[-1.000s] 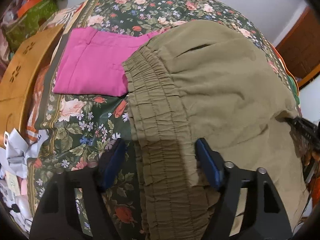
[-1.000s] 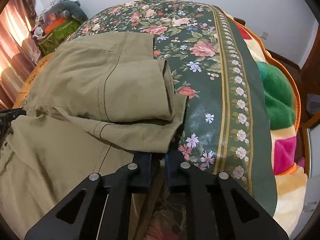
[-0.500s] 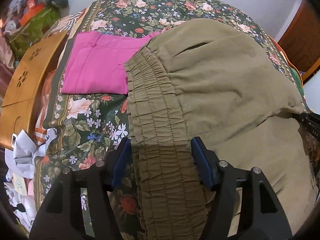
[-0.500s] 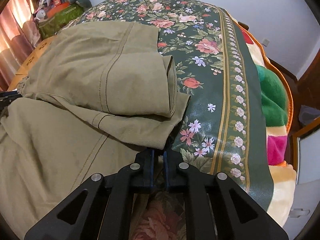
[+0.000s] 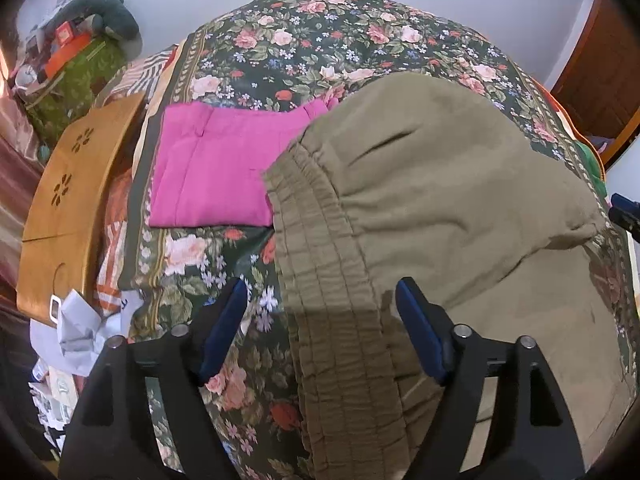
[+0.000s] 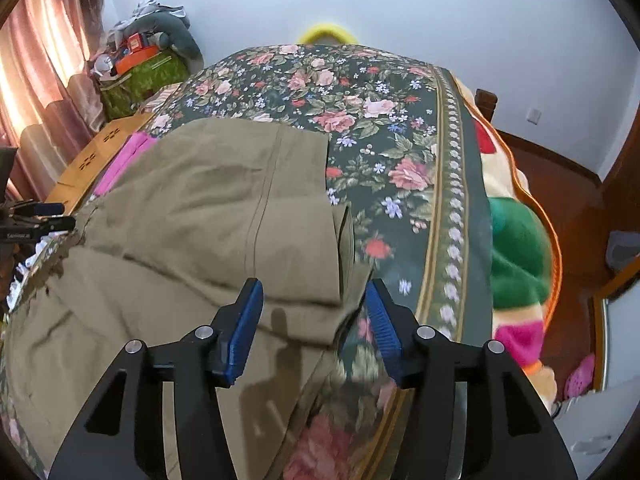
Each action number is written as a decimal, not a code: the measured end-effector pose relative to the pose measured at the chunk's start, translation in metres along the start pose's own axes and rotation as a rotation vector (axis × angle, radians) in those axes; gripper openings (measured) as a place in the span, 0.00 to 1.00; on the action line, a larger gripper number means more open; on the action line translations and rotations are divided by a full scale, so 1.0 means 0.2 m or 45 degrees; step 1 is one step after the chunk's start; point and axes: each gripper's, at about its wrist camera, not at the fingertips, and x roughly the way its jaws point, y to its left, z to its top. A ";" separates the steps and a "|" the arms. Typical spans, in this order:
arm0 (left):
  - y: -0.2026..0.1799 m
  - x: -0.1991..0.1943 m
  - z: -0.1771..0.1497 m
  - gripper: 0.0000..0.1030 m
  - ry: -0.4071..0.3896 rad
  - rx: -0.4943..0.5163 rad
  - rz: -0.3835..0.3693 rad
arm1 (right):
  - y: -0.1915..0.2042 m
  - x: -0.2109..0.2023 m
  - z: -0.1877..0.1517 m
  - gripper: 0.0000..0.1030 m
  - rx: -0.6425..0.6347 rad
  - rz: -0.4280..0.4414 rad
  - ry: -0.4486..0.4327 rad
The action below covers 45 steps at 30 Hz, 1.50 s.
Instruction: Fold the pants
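Your olive pants (image 5: 432, 184) are lying folded on the floral bedspread (image 5: 320, 36), and that spread is the thing to steer by. The gathered waistband (image 5: 320, 280) runs down the spread's middle in the left wrist view, with the folded-over top layer lumped up on its right.

Your left gripper (image 5: 320, 320) is above the waistband with its jaws wide apart. They've just been opening, and the band sits between the blue pads (image 5: 224, 328) without either pad pressing on it, so nothing's gripped.

Your right gripper (image 6: 314, 328) is over the pants' other end, nearer the spread's bordered edge. Its jaws have just been opening too, now about halfway apart, and the cuff corner (image 6: 344, 280) of the pants lies loose between them, not pinched. It's a bit blurry around there.

Pink folded pants (image 5: 216, 172) sit on the spread right beside the waistband's far end, touching or slightly tucked under the olive fabric. A wooden board (image 5: 68, 208) lies off the spread's left side, and a fleece blanket (image 6: 516, 248) hangs past the border on the right.
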 end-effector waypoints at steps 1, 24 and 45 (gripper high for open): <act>0.00 0.02 0.01 0.79 0.010 -0.004 0.001 | -0.01 0.03 0.02 0.49 0.014 0.006 0.008; -0.10 0.20 0.08 0.61 0.063 0.111 0.029 | 0.04 0.26 -0.06 0.11 -0.202 -0.107 0.110; -0.01 -0.06 0.16 0.68 -0.083 -0.030 0.046 | -0.02 -0.04 0.07 0.23 0.023 -0.044 -0.015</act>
